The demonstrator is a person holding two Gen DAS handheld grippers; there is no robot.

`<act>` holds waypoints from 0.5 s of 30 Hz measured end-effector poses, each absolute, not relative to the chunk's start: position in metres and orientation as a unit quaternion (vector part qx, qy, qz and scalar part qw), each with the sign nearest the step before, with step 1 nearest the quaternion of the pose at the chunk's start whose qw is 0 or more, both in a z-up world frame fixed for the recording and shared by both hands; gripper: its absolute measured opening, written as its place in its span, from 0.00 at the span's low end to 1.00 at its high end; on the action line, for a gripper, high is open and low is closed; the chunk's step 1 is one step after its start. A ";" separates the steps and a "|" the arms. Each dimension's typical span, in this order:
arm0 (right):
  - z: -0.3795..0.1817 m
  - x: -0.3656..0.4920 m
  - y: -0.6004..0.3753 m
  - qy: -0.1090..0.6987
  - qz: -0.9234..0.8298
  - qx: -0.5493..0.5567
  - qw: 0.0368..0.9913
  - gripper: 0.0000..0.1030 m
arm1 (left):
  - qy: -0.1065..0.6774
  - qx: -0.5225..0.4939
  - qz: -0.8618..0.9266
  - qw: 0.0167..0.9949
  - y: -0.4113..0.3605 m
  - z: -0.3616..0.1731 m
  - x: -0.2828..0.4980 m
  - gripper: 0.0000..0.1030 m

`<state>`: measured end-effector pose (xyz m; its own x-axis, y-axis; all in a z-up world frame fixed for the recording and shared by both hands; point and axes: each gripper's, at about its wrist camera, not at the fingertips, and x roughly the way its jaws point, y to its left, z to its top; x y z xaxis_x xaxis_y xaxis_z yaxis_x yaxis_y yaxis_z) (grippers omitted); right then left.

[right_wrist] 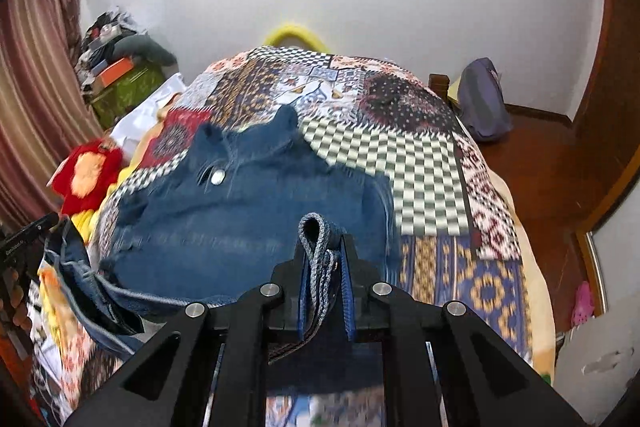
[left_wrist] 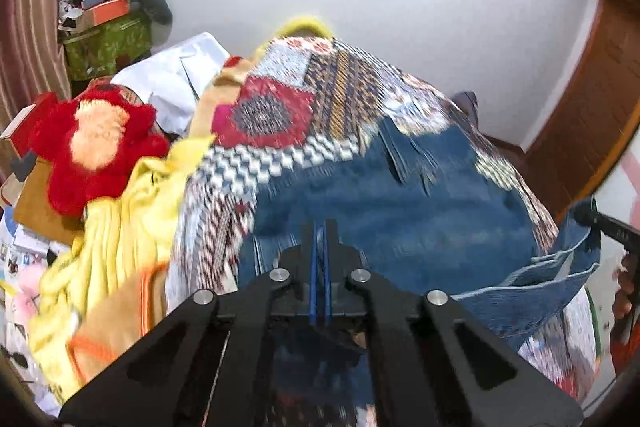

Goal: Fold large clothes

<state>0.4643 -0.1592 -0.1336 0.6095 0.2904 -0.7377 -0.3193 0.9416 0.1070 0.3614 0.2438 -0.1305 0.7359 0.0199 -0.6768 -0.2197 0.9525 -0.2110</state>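
Denim, a large blue pair of jeans (right_wrist: 248, 211) with a metal button at the waistband, lay spread across the patchwork-printed bedspread (right_wrist: 424, 163), its near hem lifted off the bed by both tools. At the far left of the bed sat a red plush toy (left_wrist: 96, 147) on a heap of yellow cloth (left_wrist: 116, 235), close beside the jeans' left edge.

Next came the left gripper (left_wrist: 321, 247): its black fingers stood pressed together, and whether cloth was caught between them could not be told, though denim hung just beneath them. A loose hem corner drooped between the two tools.

Further right, the right gripper (right_wrist: 325, 259) was clamped on a doubled fold of hem, the thick seam bulging above the fingertips.

The fold looked about a third done, the hem raised but not yet carried toward the waistband. Several things could go wrong from here. If the left hold was thin or absent, that side would likely drop and the fold would land skewed. Heavy denim could slide out of a narrow pinch under its own weight. The slack corner between the tools could tuck under and crease. Dragging might also bunch the bedspread or snag the yellow cloth.
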 end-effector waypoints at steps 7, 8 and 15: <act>-0.146 0.526 -0.130 0.404 0.141 -0.036 0.903 0.10 | 0.407 -0.130 0.075 0.901 0.264 -0.155 0.413 0.01; -0.150 0.534 -0.129 0.405 0.136 -0.040 0.903 0.10 | 0.418 -0.134 0.071 0.896 0.266 -0.163 0.415 0.02; -0.171 0.551 -0.141 0.403 0.098 -0.071 0.907 0.11 | 0.488 -0.114 0.047 0.864 0.257 -0.210 0.404 0.18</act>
